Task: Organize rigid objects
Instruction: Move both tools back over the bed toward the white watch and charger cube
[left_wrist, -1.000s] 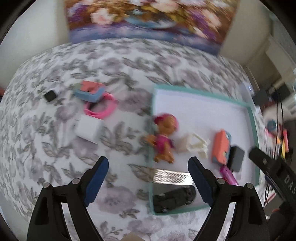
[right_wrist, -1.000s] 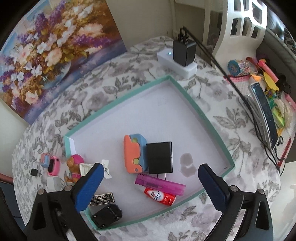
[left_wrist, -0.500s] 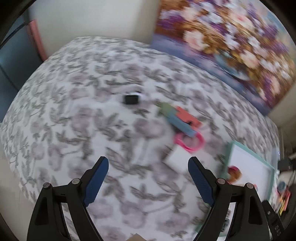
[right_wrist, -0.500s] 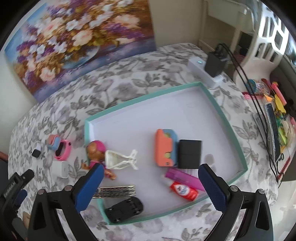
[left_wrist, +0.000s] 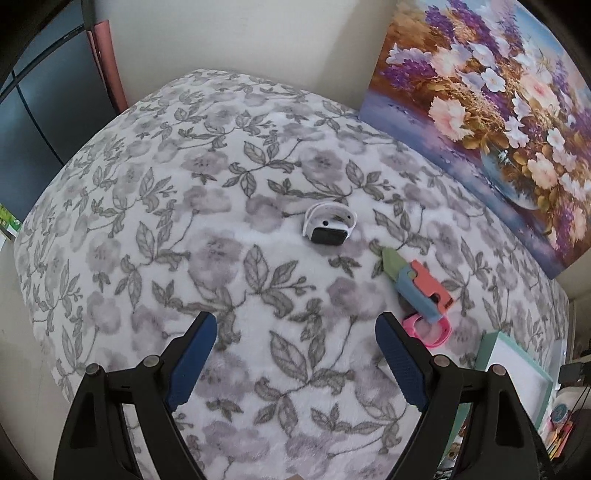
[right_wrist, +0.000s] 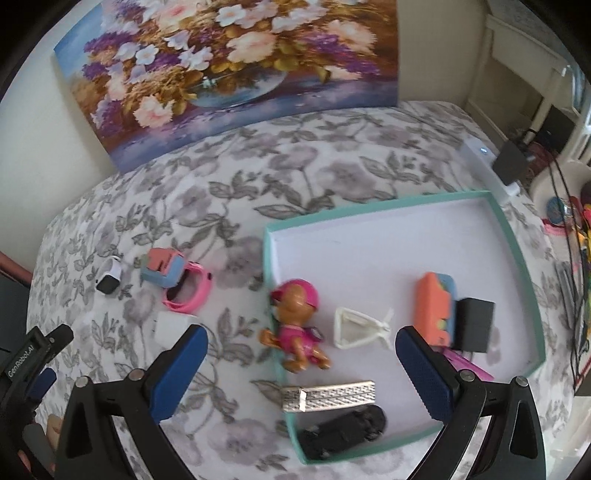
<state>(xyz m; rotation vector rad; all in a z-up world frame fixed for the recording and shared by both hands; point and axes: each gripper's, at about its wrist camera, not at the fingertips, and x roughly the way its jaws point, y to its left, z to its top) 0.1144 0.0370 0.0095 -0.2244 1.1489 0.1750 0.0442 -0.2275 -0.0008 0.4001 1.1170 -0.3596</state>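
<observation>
My left gripper (left_wrist: 293, 332) is open and empty above the flowered bedspread. Beyond it lie a white smartwatch (left_wrist: 327, 225), a blue, orange and green toy (left_wrist: 417, 286) and a pink watch (left_wrist: 430, 330). My right gripper (right_wrist: 301, 339) is also open and empty, above the left rim of the teal tray (right_wrist: 513, 254). A pink doll (right_wrist: 295, 321) lies across that rim. Inside the tray are a white clip (right_wrist: 360, 326), an orange toy (right_wrist: 434, 306), a black block (right_wrist: 474, 323), a silver bar (right_wrist: 328, 395) and a black toy car (right_wrist: 343, 430).
A small white box (right_wrist: 173, 325) sits on the bedspread by the pink watch (right_wrist: 186, 291). A flower painting (right_wrist: 229, 62) leans against the back wall. A white power strip with a black charger (right_wrist: 509, 162) lies behind the tray. Clutter and cables fill the right edge.
The left gripper has swung left, away from the tray, and now faces the white smartwatch. The right gripper has slid left over the tray toward the doll. Both stay open.
</observation>
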